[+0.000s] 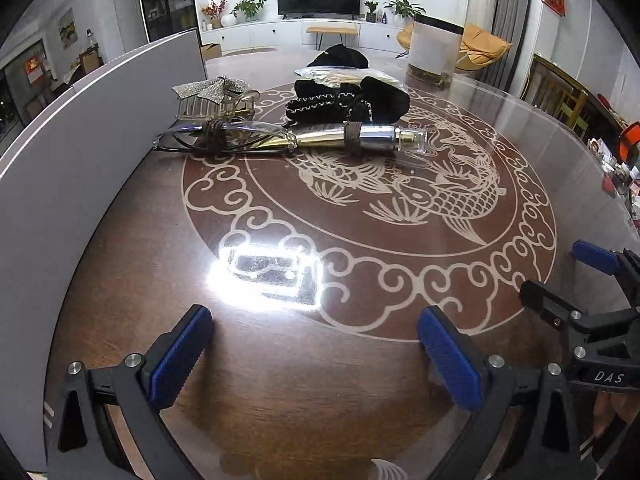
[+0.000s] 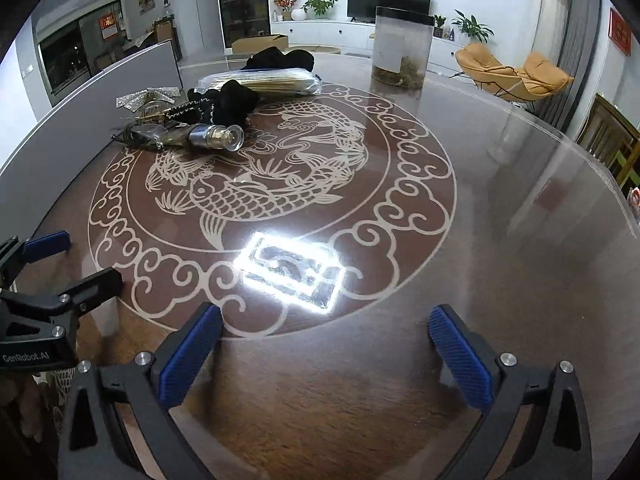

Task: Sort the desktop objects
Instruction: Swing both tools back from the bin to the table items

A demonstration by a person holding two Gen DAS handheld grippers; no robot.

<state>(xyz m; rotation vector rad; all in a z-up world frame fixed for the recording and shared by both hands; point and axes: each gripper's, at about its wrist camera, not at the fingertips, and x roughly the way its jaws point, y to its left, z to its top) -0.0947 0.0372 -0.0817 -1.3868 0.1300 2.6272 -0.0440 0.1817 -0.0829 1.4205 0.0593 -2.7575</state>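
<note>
On the far side of the round brown table [image 1: 304,360] lies a cluster: a glittery hair claw [image 1: 216,98], folded glasses [image 1: 224,136], a gold and silver perfume bottle [image 1: 360,138] lying on its side, and a black beaded pouch [image 1: 348,102]. The bottle [image 2: 208,134], pouch [image 2: 228,106] and a clear packet of sticks [image 2: 264,80] also show in the right wrist view. My left gripper [image 1: 316,340] hovers open over bare table near the front edge. To its right, my right gripper [image 2: 324,340] is open too, nothing between its fingers.
A grey panel [image 1: 80,152] stands along the table's left side. A tall clear canister [image 2: 402,48] with a dark lid stands at the far edge, and black cloth [image 1: 338,56] lies behind the cluster. A lamp's glare [image 1: 268,272] reflects off the tabletop.
</note>
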